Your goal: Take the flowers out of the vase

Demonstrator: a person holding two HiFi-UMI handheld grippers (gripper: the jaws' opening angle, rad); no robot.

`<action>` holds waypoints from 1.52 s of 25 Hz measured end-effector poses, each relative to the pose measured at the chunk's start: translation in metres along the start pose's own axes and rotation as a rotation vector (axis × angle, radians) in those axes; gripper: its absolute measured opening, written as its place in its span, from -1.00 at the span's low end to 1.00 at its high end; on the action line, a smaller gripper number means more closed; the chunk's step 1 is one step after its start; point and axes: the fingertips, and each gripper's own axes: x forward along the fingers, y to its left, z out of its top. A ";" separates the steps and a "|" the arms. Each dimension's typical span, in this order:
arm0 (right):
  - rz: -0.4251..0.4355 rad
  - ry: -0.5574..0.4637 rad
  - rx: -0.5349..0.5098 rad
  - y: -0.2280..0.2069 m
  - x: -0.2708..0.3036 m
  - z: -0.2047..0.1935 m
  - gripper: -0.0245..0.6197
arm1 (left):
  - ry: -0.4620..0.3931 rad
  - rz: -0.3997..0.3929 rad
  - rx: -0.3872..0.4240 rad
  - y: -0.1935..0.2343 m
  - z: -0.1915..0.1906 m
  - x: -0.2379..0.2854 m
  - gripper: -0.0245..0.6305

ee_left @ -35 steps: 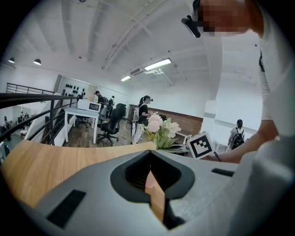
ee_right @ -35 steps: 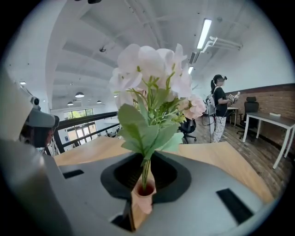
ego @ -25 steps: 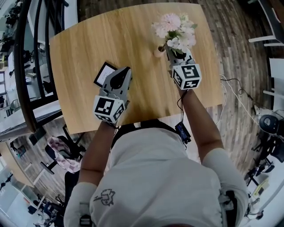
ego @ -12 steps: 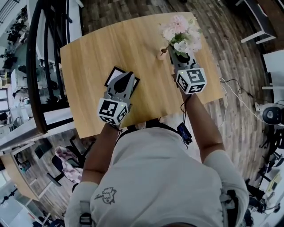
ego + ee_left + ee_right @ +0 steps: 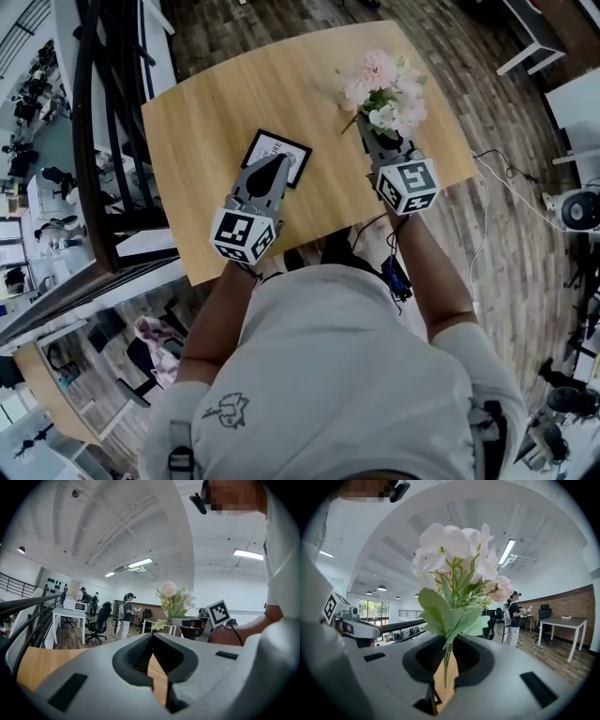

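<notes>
Seen from above, a person leans over a pale wooden worktop (image 5: 206, 112), with tongs in each hand.

The right tongs (image 5: 372, 136) pinch the flowers (image 5: 384, 89) low on the stem. The jaws are nearly together, with only the thin green stalk between them. In the right gripper view the pink and white blooms (image 5: 457, 550) stand upright just above the jaws. The stem's lower end hangs bare in the gap, with wood behind it. I cannot make out the vase in any view, so I judge the flowers are already free of it. They sit over the far right corner of the worktop.

The left tongs (image 5: 272, 171) are pressed together and hold nothing. Their tip hovers over a black-framed card (image 5: 292, 155) lying flat on the wood.

To do this step well, I would hold the pinch firm but gentle, since the stalk looks thin enough to slip or bend. I would hold the bunch upright and carry it well clear before setting it down on bare wood.
</notes>
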 end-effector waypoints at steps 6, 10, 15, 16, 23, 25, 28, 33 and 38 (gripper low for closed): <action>-0.024 0.002 0.050 0.045 -0.050 -0.011 -0.77 | 0.013 -0.029 -0.009 -0.007 -0.012 -0.038 -0.91; -0.024 0.003 0.049 0.059 -0.072 -0.009 -0.77 | 0.007 -0.032 -0.016 -0.014 -0.012 -0.048 -0.91; -0.004 -0.014 0.038 0.068 -0.096 -0.003 -0.77 | -0.004 -0.031 -0.008 -0.033 -0.009 -0.054 -0.91; 0.003 -0.018 0.035 0.069 -0.100 -0.002 -0.77 | -0.006 -0.026 -0.006 -0.037 -0.009 -0.056 -0.91; 0.066 -0.022 0.035 0.061 -0.142 -0.001 -0.77 | -0.030 0.021 0.000 -0.082 -0.001 -0.057 -0.91; 0.088 -0.018 0.041 0.056 -0.155 -0.004 -0.77 | -0.039 0.040 -0.003 -0.098 0.000 -0.057 -0.91; 0.132 -0.014 0.049 0.050 -0.176 -0.007 -0.77 | -0.045 0.071 -0.003 -0.124 0.000 -0.057 -0.91; 0.222 -0.003 0.053 0.055 -0.205 -0.017 -0.77 | -0.045 0.135 -0.008 -0.163 -0.003 -0.071 -0.91; 0.274 0.008 0.035 0.067 -0.225 -0.035 -0.78 | -0.034 0.153 -0.026 -0.190 -0.017 -0.087 -0.91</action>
